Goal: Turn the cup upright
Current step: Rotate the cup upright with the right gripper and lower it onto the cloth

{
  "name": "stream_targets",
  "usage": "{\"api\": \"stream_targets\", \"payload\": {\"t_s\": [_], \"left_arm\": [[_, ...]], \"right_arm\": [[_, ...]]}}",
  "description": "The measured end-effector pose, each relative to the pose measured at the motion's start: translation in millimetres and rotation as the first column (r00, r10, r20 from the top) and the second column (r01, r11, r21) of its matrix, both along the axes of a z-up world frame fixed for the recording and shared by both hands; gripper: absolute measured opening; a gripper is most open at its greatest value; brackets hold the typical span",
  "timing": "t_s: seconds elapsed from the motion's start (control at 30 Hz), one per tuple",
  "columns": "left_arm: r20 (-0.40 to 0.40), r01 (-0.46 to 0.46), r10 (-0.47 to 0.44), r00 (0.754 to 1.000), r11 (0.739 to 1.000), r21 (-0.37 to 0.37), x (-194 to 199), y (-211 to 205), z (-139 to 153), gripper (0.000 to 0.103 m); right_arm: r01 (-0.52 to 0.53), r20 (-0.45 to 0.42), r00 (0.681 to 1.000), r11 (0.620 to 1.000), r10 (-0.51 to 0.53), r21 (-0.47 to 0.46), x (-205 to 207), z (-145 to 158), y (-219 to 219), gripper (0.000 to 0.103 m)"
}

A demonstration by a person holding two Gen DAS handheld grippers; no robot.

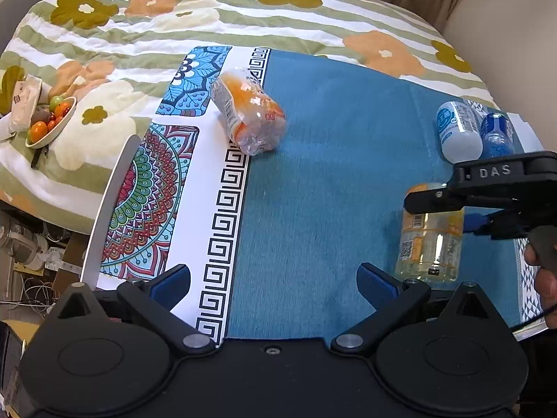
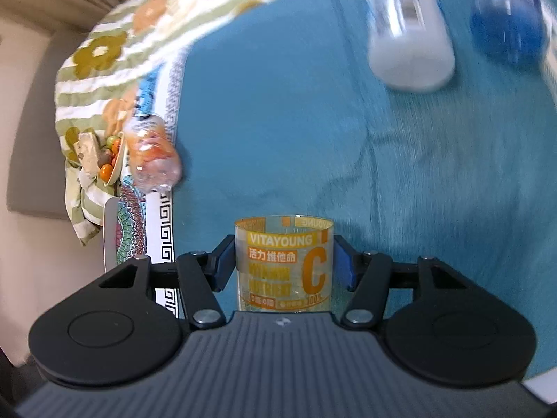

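Observation:
A clear yellow cup [image 2: 283, 264] printed VITAYOUNG sits between the blue pads of my right gripper [image 2: 283, 261], which is shut on it. In the left wrist view the same cup [image 1: 430, 240] stands on the blue cloth [image 1: 330, 174] at the right, with the right gripper [image 1: 428, 198] clamped across its upper part. My left gripper [image 1: 275, 282] is open and empty, low over the cloth's near edge. An orange clear cup [image 1: 248, 111] lies on its side at the cloth's left border.
A white cup [image 1: 457, 130] and a blue cup [image 1: 497, 136] lie on their sides at the far right. A bowl of fruit [image 1: 50, 123] sits on the floral quilt at the left. The table edge drops off at the left.

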State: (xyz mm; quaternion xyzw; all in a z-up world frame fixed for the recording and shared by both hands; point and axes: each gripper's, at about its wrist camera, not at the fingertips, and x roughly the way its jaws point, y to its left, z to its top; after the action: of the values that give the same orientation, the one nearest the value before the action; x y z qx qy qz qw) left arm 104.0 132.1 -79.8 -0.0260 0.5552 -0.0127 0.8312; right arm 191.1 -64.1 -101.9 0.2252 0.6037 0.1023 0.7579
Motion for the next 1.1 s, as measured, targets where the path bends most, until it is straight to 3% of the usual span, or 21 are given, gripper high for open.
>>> {"api": "stream_targets", "payload": {"t_s": [0.1, 0.2, 0.33, 0.43, 0.6, 0.73, 0.97, 1.1], "left_arm": [[0.003, -0.001, 0.001, 1.000, 1.000, -0.001, 0, 0, 1, 0.103], [-0.005, 0.000, 0.000, 1.000, 1.000, 0.005, -1, -1, -3, 0.103], [-0.023, 0.004, -0.003, 1.000, 1.000, 0.015, -3, -2, -10, 0.103], [-0.037, 0.012, -0.011, 0.999, 0.999, 0.032, -5, -3, -16, 0.103], [-0.059, 0.027, -0.024, 0.998, 0.998, 0.055, -8, -4, -26, 0.103], [-0.072, 0.034, -0.030, 0.997, 0.998, 0.059, -10, -6, -31, 0.103], [-0.078, 0.052, -0.047, 0.996, 0.997, 0.063, -10, -14, -33, 0.103], [-0.081, 0.054, -0.048, 0.996, 0.996, 0.065, -11, -16, -33, 0.103]], "right_arm": [[-0.058, 0.145, 0.987, 0.996, 0.067, -0.067, -11, 15, 10, 0.073], [-0.101, 0.281, 0.950, 0.985, 0.137, -0.140, -22, 20, 20, 0.073], [-0.157, 0.468, 0.848, 0.962, 0.247, -0.223, -39, 17, 34, 0.073], [-0.183, 0.545, 0.779, 0.944, 0.310, -0.274, -48, 7, 41, 0.073], [-0.208, 0.598, 0.712, 0.924, 0.368, -0.321, -59, -8, 43, 0.073], [-0.212, 0.616, 0.677, 0.908, 0.403, -0.361, -67, -11, 42, 0.073], [-0.219, 0.636, 0.643, 0.898, 0.427, -0.383, -88, -12, 36, 0.075], [-0.220, 0.635, 0.644, 0.898, 0.427, -0.382, -95, -14, 33, 0.075]]}}
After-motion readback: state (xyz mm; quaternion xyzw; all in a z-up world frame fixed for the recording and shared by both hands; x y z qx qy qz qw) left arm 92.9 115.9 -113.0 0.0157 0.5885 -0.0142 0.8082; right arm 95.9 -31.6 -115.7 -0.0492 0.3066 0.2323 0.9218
